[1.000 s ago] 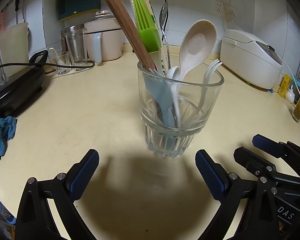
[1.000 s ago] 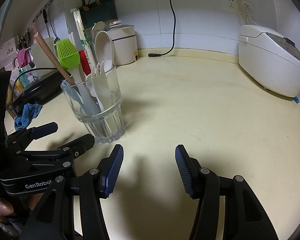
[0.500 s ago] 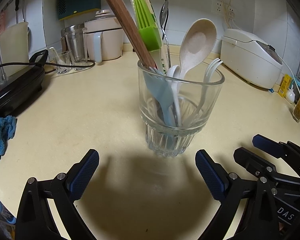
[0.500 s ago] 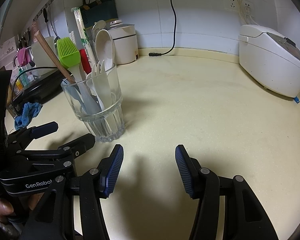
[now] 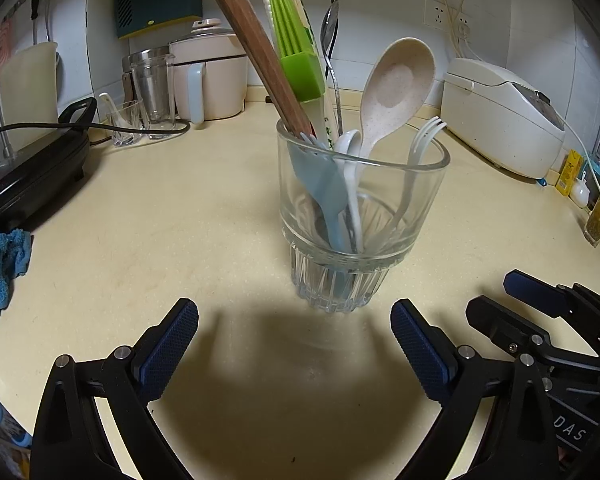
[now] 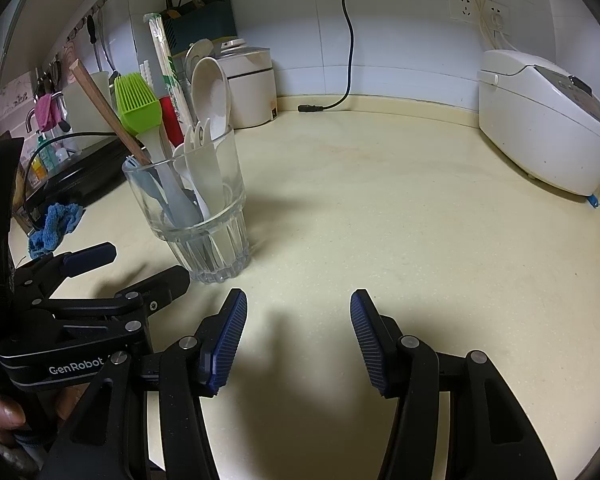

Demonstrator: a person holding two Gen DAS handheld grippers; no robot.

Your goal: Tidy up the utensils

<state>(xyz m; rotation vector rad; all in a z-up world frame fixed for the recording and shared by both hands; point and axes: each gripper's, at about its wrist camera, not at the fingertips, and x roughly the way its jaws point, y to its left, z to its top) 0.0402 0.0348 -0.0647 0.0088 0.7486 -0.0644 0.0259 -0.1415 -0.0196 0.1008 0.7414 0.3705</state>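
Note:
A clear ribbed glass (image 5: 359, 216) (image 6: 198, 216) stands upright on the cream counter, packed with utensils: a brown wooden stick (image 5: 252, 48), a green silicone brush (image 5: 296, 52) (image 6: 136, 100), a beige spoon (image 5: 399, 80) (image 6: 212, 92), white plastic forks (image 5: 419, 140) and a pale blue utensil (image 5: 319, 184). My left gripper (image 5: 294, 336) stands open just in front of the glass with nothing between its fingers. My right gripper (image 6: 298, 328) is open too, empty, to the right of the glass. In the right wrist view the left gripper (image 6: 136, 266) sits beside the glass.
A white rice cooker (image 5: 503, 116) (image 6: 547, 120) stands at the right. A white pot (image 5: 208, 72), a steel cup (image 5: 150, 80) and a small glass (image 5: 122, 124) line the back wall. A black appliance (image 5: 28, 176) and a blue cloth (image 5: 2, 268) lie at the left.

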